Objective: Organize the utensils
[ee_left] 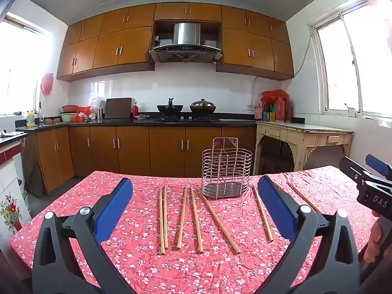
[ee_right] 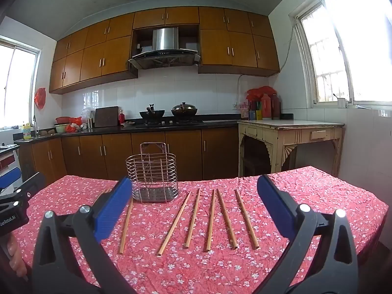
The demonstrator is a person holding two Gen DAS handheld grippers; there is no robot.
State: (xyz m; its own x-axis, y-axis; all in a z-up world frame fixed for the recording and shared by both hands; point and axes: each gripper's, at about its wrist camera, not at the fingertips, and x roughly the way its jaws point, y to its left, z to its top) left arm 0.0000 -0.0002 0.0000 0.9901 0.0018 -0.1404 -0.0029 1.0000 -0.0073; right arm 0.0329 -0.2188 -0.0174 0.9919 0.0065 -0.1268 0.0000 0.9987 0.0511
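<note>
Several wooden chopsticks (ee_left: 197, 221) lie side by side on a table with a red flowered cloth (ee_left: 137, 257). A wire utensil basket (ee_left: 226, 173) stands upright behind them, empty. My left gripper (ee_left: 196, 196) is open and empty, held above the near side of the table, chopsticks between its blue pads. In the right wrist view the basket (ee_right: 153, 174) is left of centre and more chopsticks (ee_right: 210, 220) lie ahead. My right gripper (ee_right: 194, 196) is open and empty above them. It also shows at the right edge of the left wrist view (ee_left: 372, 171).
Behind the table runs a kitchen counter (ee_left: 147, 122) with two woks on a stove (ee_left: 186, 116) and brown cabinets below. A cream side table (ee_left: 303, 134) stands at the right under a window. The table's far edge is just behind the basket.
</note>
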